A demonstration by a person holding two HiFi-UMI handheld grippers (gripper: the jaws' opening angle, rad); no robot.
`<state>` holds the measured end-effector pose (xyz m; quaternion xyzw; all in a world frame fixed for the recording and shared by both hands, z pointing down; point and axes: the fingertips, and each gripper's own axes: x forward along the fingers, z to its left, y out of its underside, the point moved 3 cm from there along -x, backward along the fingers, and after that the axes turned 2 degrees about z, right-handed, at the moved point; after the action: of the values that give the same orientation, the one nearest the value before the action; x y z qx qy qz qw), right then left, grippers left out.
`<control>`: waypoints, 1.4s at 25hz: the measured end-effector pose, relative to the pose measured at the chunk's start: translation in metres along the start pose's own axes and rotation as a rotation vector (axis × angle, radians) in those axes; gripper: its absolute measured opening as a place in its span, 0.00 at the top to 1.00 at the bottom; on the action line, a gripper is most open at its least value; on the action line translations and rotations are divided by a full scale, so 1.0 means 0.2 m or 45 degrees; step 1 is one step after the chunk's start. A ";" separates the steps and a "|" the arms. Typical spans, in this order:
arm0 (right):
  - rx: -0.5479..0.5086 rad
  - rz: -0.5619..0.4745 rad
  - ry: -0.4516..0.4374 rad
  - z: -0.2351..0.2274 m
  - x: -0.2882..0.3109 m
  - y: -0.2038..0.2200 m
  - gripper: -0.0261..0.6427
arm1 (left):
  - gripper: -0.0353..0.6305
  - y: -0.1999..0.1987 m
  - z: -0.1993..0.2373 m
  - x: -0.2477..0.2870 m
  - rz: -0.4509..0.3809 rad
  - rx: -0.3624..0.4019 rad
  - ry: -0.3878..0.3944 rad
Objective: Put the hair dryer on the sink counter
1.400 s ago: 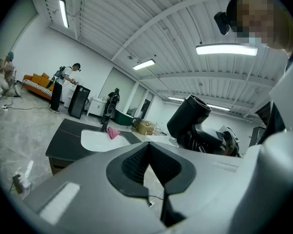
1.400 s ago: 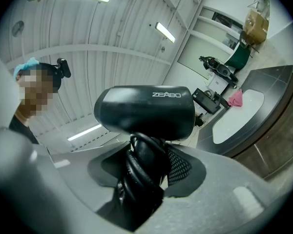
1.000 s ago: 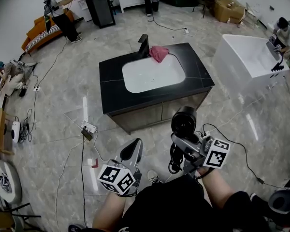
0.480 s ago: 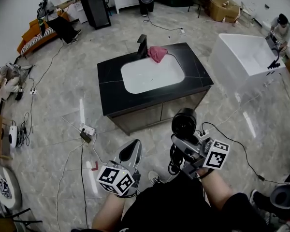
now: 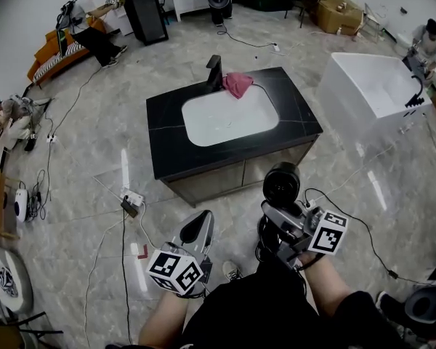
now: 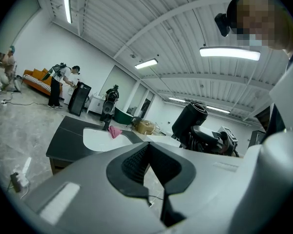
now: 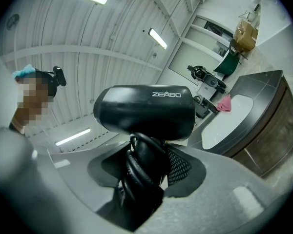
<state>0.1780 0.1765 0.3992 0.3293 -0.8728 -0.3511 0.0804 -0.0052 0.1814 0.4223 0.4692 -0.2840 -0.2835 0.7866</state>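
A black hair dryer (image 5: 281, 184) stands barrel-up in my right gripper (image 5: 277, 217), which is shut on its handle with the cord coiled round it. In the right gripper view the dryer (image 7: 145, 112) fills the middle, its handle between the pads of the right gripper (image 7: 146, 167). My left gripper (image 5: 198, 225) is shut on nothing; its closed tips (image 6: 149, 155) point toward the counter. The black sink counter (image 5: 167, 111) stands ahead, apart from both grippers. It has a white basin (image 5: 229, 115), a black faucet (image 5: 214, 71) and a pink cloth (image 5: 237, 82).
A white bathtub (image 5: 374, 89) stands to the right of the counter. A power strip (image 5: 133, 196) and cables lie on the tiled floor at the left. One person (image 5: 87, 24) stands at the back left by an orange sofa (image 5: 51, 53), another at the far right.
Both grippers keep their pose and the dryer stays gripped. The view has drifted a little, so the counter and grippers sit slightly lower and to the right.
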 end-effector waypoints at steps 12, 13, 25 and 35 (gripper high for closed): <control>0.007 0.082 -0.066 -0.30 0.17 -0.33 0.66 | 0.94 -0.10 0.08 0.32 -0.020 -0.026 -0.115; 0.007 0.087 -0.063 -0.33 0.17 -0.36 0.66 | 0.94 -0.10 0.08 0.36 -0.017 -0.029 -0.115; 0.060 0.132 -0.070 -0.67 0.26 -0.62 0.66 | 0.94 -0.16 0.13 0.73 0.019 -0.063 -0.163; 0.094 0.232 -0.122 -0.93 0.36 -0.80 0.66 | 0.94 -0.16 0.18 0.94 -0.004 -0.118 -0.289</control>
<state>0.2742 -0.0587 0.4237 0.2342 -0.9144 -0.3252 0.0579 0.0905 0.0129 0.4422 0.3976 -0.3569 -0.3490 0.7699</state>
